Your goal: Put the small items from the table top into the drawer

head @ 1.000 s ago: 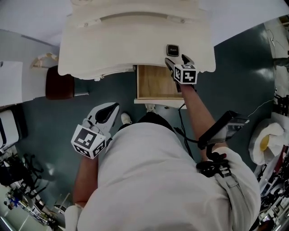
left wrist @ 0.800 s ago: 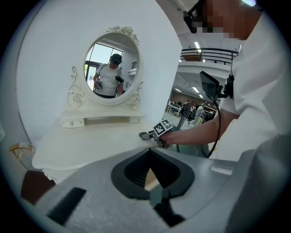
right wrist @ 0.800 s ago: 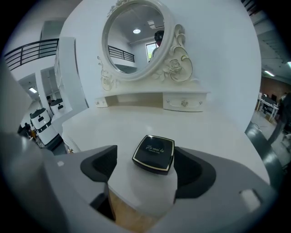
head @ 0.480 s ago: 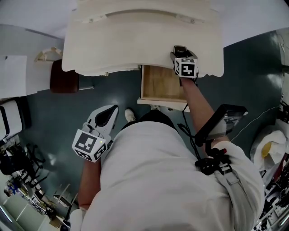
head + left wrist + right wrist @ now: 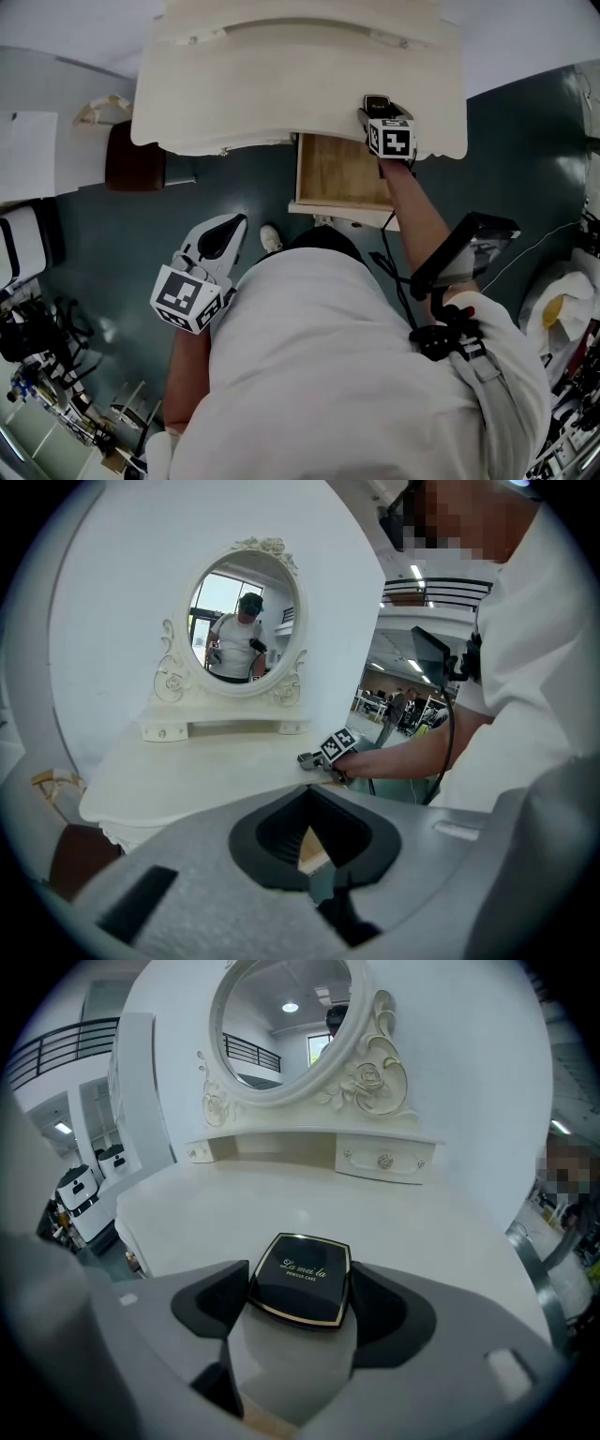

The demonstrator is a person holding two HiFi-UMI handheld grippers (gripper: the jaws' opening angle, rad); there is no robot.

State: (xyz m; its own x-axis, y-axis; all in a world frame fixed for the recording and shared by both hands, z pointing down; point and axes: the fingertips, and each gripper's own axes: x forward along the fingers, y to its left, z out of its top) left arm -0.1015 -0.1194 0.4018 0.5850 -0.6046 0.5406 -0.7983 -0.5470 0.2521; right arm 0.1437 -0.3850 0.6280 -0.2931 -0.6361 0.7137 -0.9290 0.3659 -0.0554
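A black square compact [image 5: 300, 1279] with gold lettering lies flat on the cream dressing table top [image 5: 309, 1194], near its front edge. My right gripper [image 5: 300, 1305] reaches down over it. Its jaws have just been closing, and the pads now lie against the compact's two sides. The head view shows the compact [image 5: 377, 101] just ahead of the right gripper [image 5: 376, 112], above the open wooden drawer [image 5: 337, 173]. My left gripper [image 5: 225, 230] hangs shut and empty over the floor, left of the drawer. The left gripper view shows the left gripper [image 5: 309, 794] pointing at the table [image 5: 206, 761].
An oval mirror [image 5: 281, 1026] in a carved frame stands at the back of the table, with small drawers [image 5: 384, 1160] under it. A brown stool [image 5: 131, 159] sits at the table's left end. Cluttered equipment [image 5: 37, 375] fills the lower left, and a white bin [image 5: 558, 295] the right.
The right gripper has moved forward and down, so the compact that lay beyond its fingertips now sits between the jaws, which have narrowed. The left gripper has kept still.
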